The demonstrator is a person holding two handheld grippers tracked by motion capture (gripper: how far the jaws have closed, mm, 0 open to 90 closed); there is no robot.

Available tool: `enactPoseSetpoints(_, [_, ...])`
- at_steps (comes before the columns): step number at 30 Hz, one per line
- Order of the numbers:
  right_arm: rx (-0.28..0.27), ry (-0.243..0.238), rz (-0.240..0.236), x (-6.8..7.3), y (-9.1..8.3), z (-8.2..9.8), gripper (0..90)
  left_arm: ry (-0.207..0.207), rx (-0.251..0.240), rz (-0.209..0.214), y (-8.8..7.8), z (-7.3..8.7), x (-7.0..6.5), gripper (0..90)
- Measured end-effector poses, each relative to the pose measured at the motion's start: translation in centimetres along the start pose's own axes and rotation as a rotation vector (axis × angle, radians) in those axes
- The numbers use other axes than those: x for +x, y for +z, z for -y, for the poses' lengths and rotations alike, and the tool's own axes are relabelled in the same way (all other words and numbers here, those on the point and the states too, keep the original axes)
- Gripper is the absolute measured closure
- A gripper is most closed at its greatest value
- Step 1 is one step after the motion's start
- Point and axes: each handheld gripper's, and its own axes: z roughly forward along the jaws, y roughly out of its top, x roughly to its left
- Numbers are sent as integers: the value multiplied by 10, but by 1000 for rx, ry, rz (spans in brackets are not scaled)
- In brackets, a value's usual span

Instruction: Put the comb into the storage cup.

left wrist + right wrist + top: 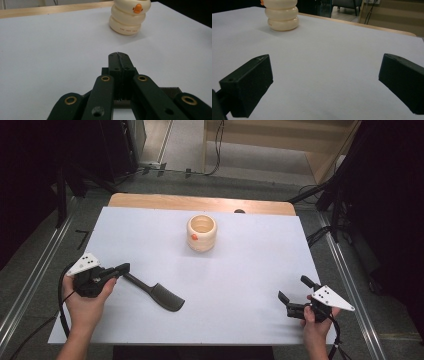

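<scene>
A black comb lies slantwise at the left front of the white table cover. Its thin handle runs up to my left gripper, whose jaws are shut on the handle end. In the left gripper view the jaws are pressed together, and comb teeth show below them on the right. My right gripper rests near the front right edge, open with nothing between its fingers. A cream ringed cup with an orange duck beak stands upright at the back middle.
A strip of the wooden tabletop shows past the cover's far edge. Cables and dark stands lie on the floor around the table. A metal rail runs along the left side.
</scene>
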Motion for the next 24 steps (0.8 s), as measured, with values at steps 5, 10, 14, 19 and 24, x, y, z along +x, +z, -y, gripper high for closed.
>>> enactPoseSetpoints(5, [4, 2, -2, 1, 0, 0, 0, 15, 56, 8, 11, -16, 4, 899])
enactPoseSetpoints(10, [4, -9, -9, 1, 1, 0, 0, 50, 160, 17, 29, -28, 7, 900])
enactPoseSetpoints(14, [4, -11, -9, 1, 1, 0, 0, 69, 227, 6, 40, -32, 10, 900])
enactPoseSetpoints(19, [7, -11, -11, 1, 2, 0, 0, 80, 299, -24, 51, -31, 17, 900])
enactPoseSetpoints(24, [9, -16, -12, 1, 2, 0, 0, 93, 363, -52, 58, -27, 24, 900])
